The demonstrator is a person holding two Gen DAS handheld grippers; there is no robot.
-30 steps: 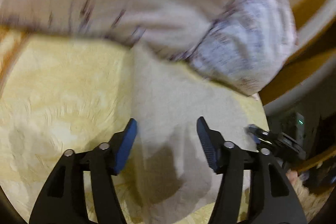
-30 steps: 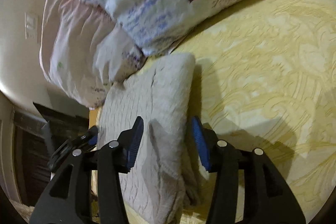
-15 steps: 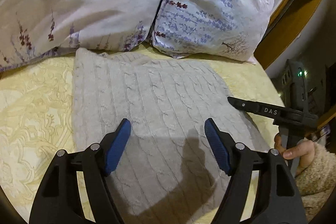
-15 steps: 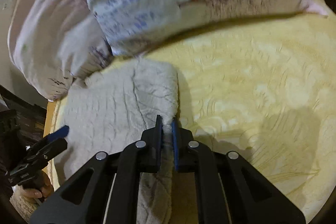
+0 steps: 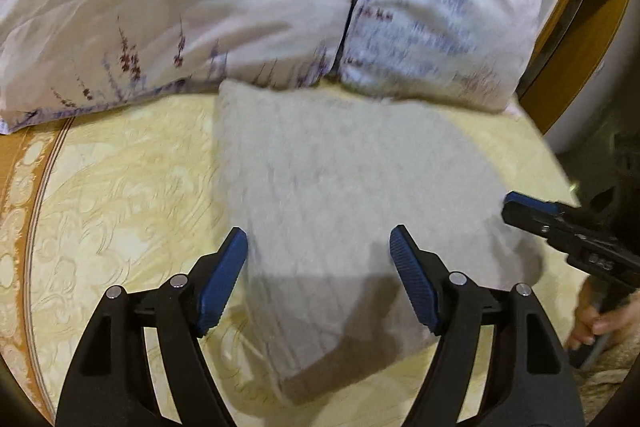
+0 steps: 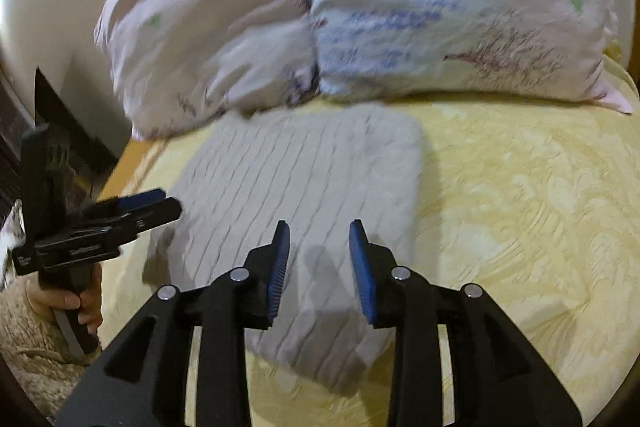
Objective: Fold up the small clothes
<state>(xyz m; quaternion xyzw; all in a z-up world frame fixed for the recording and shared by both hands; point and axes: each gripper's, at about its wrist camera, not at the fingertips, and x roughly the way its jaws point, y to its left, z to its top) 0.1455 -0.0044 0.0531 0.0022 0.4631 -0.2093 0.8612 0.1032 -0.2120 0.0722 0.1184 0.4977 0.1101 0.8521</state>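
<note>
A grey cable-knit garment [image 5: 352, 195] lies folded into a thick rectangle on the yellow bedspread [image 5: 120, 195], its far edge against the pillows. My left gripper [image 5: 318, 247] is open and empty above its near edge. In the right wrist view the garment [image 6: 304, 179] lies the same way, and my right gripper [image 6: 320, 239] is open and empty just above its near part. Each gripper shows in the other's view: the right one [image 5: 532, 211] at the garment's right edge, the left one [image 6: 148, 203] at its left edge.
Two floral pillows [image 5: 240, 7] [image 6: 420, 7] lie along the head of the bed. A wooden bed frame [image 5: 568, 27] runs at the right. The bed's left edge [image 6: 128, 167] drops to a dark floor area. Bare yellow bedspread [image 6: 520, 207] lies right of the garment.
My right gripper was shut on the garment's edge half a second ago; it has let go and opened. Both grippers have pulled back a little. The garment lies flat.
</note>
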